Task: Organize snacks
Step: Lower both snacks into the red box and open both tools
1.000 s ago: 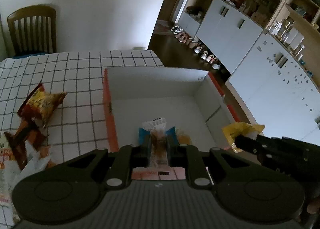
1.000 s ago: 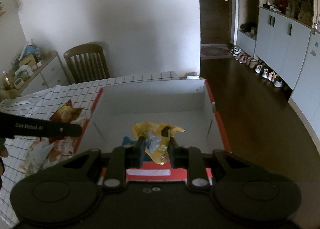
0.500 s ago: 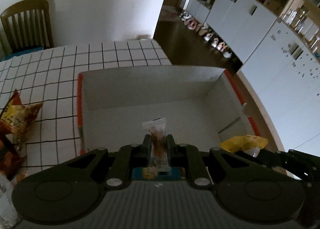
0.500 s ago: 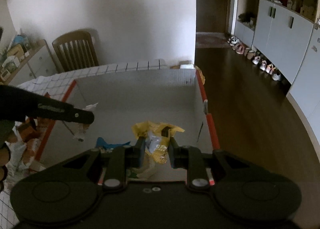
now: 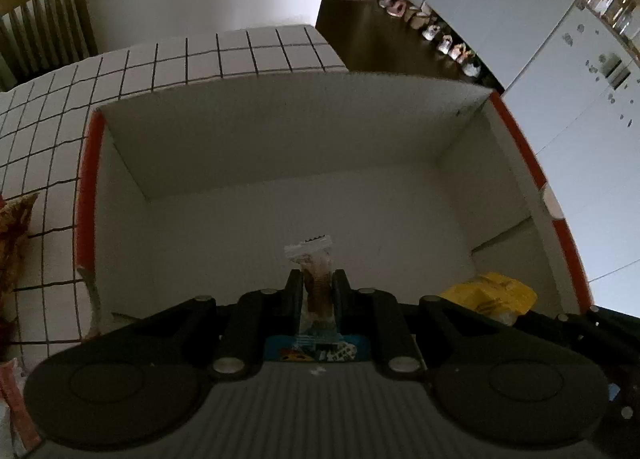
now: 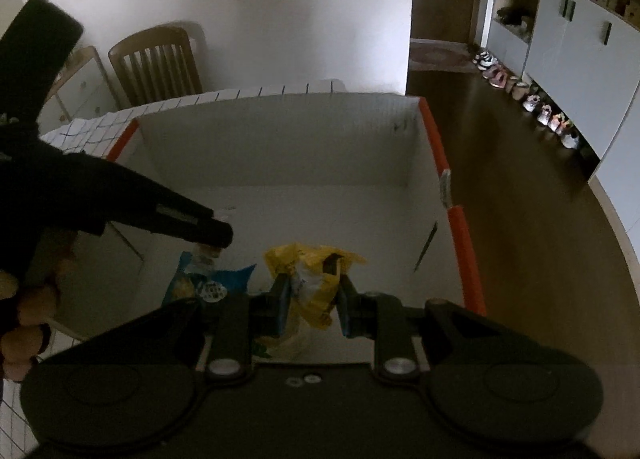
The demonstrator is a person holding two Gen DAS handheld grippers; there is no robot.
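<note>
A small clear-wrapped brown snack bar (image 5: 314,283) is clamped upright between the narrowly closed fingers of the left gripper (image 5: 316,291), held over the interior of the large white cardboard box with orange rim (image 5: 532,163). A crumpled yellow plastic snack packet (image 6: 310,287) is pinched by the right gripper (image 6: 312,301), its jaws closed onto the wrapper, also above the box floor. A blue snack packet (image 6: 208,283) is seen lying inside. The depositing step is judged to be in hand; next, both grippers would need lowering and opening so the snacks are released beside the blue packet.
</note>
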